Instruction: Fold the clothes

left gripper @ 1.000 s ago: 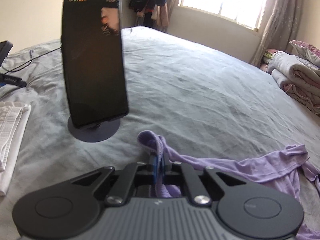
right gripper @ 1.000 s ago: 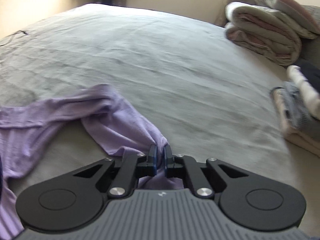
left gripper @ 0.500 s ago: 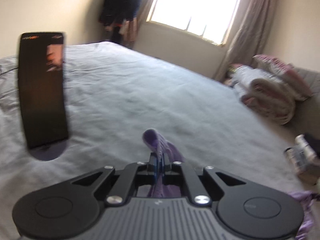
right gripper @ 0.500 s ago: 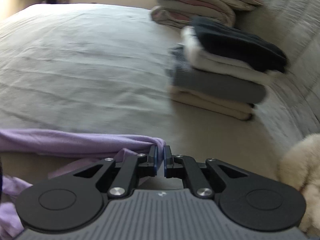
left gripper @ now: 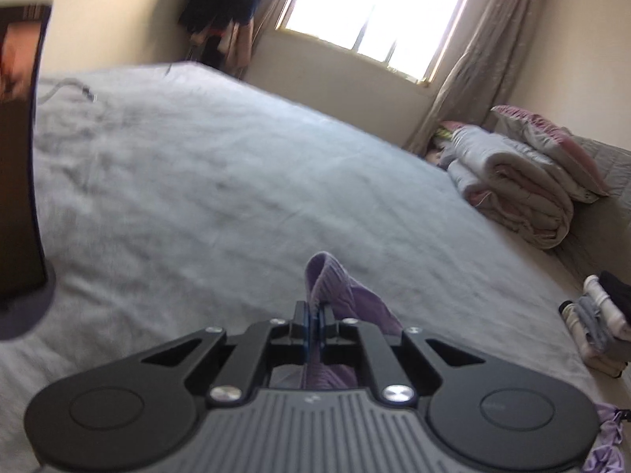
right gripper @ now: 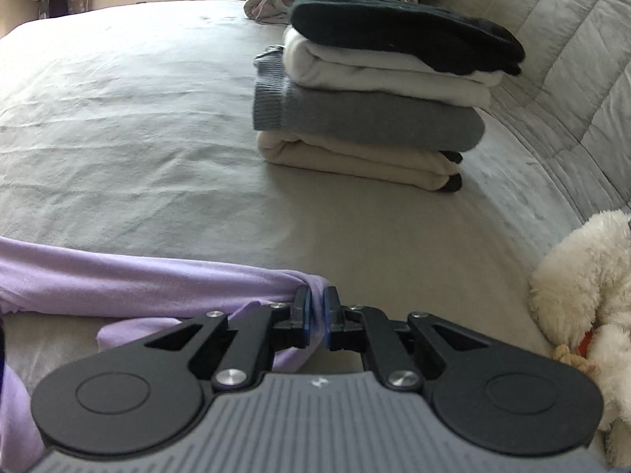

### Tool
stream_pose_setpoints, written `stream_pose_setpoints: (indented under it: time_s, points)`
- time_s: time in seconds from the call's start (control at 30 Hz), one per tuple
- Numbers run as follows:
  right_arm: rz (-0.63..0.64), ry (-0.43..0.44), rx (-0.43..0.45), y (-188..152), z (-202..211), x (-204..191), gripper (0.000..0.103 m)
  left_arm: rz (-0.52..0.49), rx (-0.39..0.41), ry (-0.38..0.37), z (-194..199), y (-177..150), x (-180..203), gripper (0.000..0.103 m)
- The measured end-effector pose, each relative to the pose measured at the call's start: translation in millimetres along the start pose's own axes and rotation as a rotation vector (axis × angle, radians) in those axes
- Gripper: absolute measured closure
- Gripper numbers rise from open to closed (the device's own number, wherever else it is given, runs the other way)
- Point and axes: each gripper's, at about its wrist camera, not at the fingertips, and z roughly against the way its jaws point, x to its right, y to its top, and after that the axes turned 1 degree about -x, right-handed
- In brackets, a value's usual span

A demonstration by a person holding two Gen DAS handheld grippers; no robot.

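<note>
Lilac cotton, thin and limp, is what both grippers have to do with: a purple garment (right gripper: 130,282) lying on the grey bed sheet (right gripper: 138,126).

The left gripper (left gripper: 314,325) is clenched on a bunched corner of it. The cloth pokes up in a small loop just ahead of the blue pads and trails back underneath the tool, so this end sits right between the fingers.

The right gripper (right gripper: 314,317) has another corner between its pads, but its jaws are opening. A narrow gap shows beside the right pad, with the cloth lying against the left one, so the grip looks to be letting go.

From the right fingers the garment runs away to the left as a long twisted band, low on the sheet. Its long axis lies crosswise to the direction the fingers point. A loose flap hangs below and behind the left finger.

The coming move likely turns on that axis. The cloth is stretched between the two tools, each at one end, so neither is nearer than the other. If the right end is dropped here, only the left one controls the piece.

Ahead and right of the right fingers stands a stack of folded clothes (right gripper: 366,98), well apart from the lilac piece. A white plush toy (right gripper: 583,287) sits off to the right. To the far left of the left fingers a dark phone on a stand (left gripper: 17,157) rises from the bed.
</note>
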Motion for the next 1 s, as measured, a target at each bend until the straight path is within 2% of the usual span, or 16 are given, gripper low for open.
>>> stream_pose_setpoints:
  time_s: [0.03,0.1,0.13,0.17,0.2,0.23,0.33,0.47,0.53,0.67,0.73,1.0]
  points:
    - [0.006,0.005,0.002,2,2,-2,0.087,0.015,-0.027,0.002,-6,0,-4,0.098]
    - [0.018,0.025,0.006,6,8,-5,0.082,0.034,-0.078,-0.015,-13,0,-9,0.096]
    - [0.019,0.042,0.011,7,12,-6,0.07,0.037,-0.101,-0.034,-15,2,-11,0.093]
    - [0.019,0.062,0.018,9,17,-7,0.061,0.036,-0.122,-0.058,-16,4,-12,0.083]
    - [0.018,0.084,0.028,11,21,-8,0.059,0.037,-0.136,-0.085,-16,6,-12,0.078]
    - [0.013,0.111,0.033,12,25,-12,0.058,0.045,-0.14,-0.107,-15,7,-14,0.07]
    - [-0.001,0.199,0.037,17,37,-25,0.058,0.082,-0.148,-0.125,-17,10,-18,0.069]
    - [0.037,0.324,0.035,22,53,-60,0.058,0.115,-0.145,-0.145,-23,7,-21,0.071]
    - [0.079,0.382,0.037,24,63,-83,0.058,0.197,-0.133,-0.192,-27,4,-31,0.071]
    - [0.159,0.49,0.022,22,75,-132,0.058,0.352,-0.112,-0.231,-33,-1,-51,0.083]
    - [0.21,0.51,0.019,19,76,-156,0.058,0.388,-0.107,-0.241,-34,-3,-54,0.083]
    - [0.316,0.507,0.034,14,69,-218,0.058,0.35,-0.101,-0.212,-33,-5,-44,0.087]
